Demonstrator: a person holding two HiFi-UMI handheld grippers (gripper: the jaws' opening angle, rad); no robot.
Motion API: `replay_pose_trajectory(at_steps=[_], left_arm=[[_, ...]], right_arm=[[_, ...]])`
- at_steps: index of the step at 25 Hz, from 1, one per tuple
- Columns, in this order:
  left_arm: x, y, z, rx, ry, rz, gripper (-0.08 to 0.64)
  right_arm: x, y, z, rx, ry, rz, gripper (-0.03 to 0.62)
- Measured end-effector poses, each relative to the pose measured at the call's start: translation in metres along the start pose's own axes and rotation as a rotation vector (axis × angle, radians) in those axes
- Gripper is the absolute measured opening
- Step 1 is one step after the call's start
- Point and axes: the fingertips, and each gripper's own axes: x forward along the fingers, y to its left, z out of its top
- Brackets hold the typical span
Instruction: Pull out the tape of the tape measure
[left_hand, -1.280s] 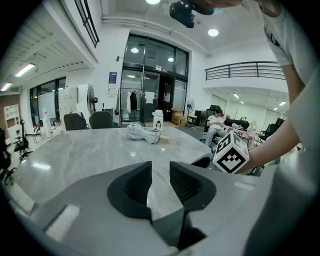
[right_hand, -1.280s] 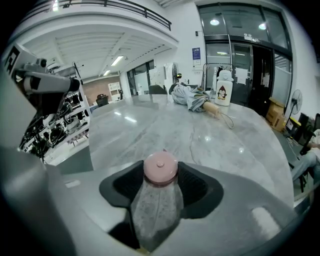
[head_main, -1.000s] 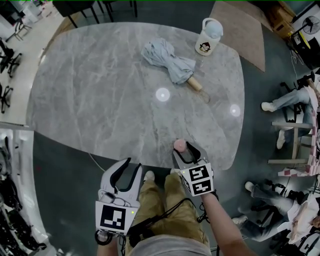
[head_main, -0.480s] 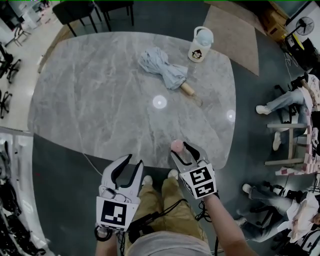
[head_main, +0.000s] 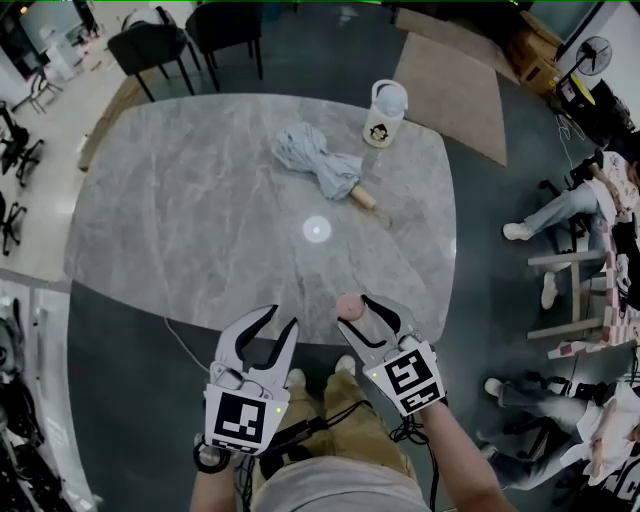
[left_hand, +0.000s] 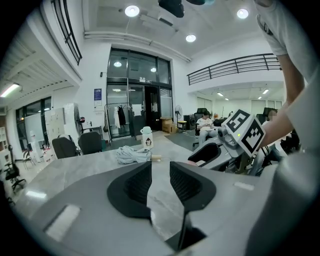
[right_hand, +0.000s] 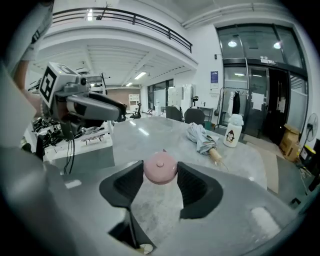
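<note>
— Where is the tape measure (right_hand: 160, 171)?

— In the right claw (head_main: 352, 312). It is a small, round, pink case, and the two dark pads are closed against its sides, one on each. No tape shows outside the case.

— And where is that, taking the folded grey umbrella (head_main: 318, 160) as the mark?

— Well apart from the umbrella, on the person's side of it, at the near edge of the grey marble desk (head_main: 180, 220). In the right gripper view the case stands clear in front of the desk top, with the umbrella lying beyond it, wooden handle towards the camera.

— The left claw (head_main: 282, 318)?

— Its jaws stand apart with nothing in the gap; only desk surface shows through it. It is a little farther from the umbrella than the right claw and to that claw's left, just past the desk edge and above the person's knees (head_main: 330, 400).

— Anything else by the umbrella?

— A white jug (head_main: 384, 112) with a pale lid and a small picture on its front stands upright near the umbrella's far side. A round glare of lamp light (head_main: 317, 229) sits on the desk between the umbrella and the tape measure.
</note>
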Motion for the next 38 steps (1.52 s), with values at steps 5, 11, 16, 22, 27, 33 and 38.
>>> replay_pose_trajectory(at_steps=[5, 11, 16, 22, 27, 33, 38], left_arm=[[0.005, -0.006, 0.008, 0.049, -0.018, -0.047, 0.114], [0.014, -0.015, 0.019, 0.128, -0.053, -0.123, 0.114], [0.018, -0.025, 0.023, 0.198, -0.066, -0.197, 0.128], [0.025, -0.035, 0.026, 0.250, -0.075, -0.270, 0.135], [0.031, -0.043, 0.027, 0.291, -0.074, -0.320, 0.135], [0.033, -0.051, 0.028, 0.326, -0.070, -0.370, 0.135], [0.034, -0.053, 0.024, 0.384, -0.047, -0.384, 0.117]], right_arm=[[-0.015, 0.010, 0.020, -0.076, -0.037, 0.034, 0.212], [-0.031, 0.019, 0.037, -0.145, -0.070, 0.072, 0.212], [-0.041, 0.025, 0.048, -0.191, -0.087, 0.097, 0.212], [-0.048, 0.027, 0.053, -0.235, -0.101, 0.121, 0.212], [-0.053, 0.028, 0.051, -0.271, -0.087, 0.138, 0.212], [-0.057, 0.026, 0.048, -0.310, -0.059, 0.149, 0.212], [-0.057, 0.030, 0.046, -0.341, -0.064, 0.173, 0.212]])
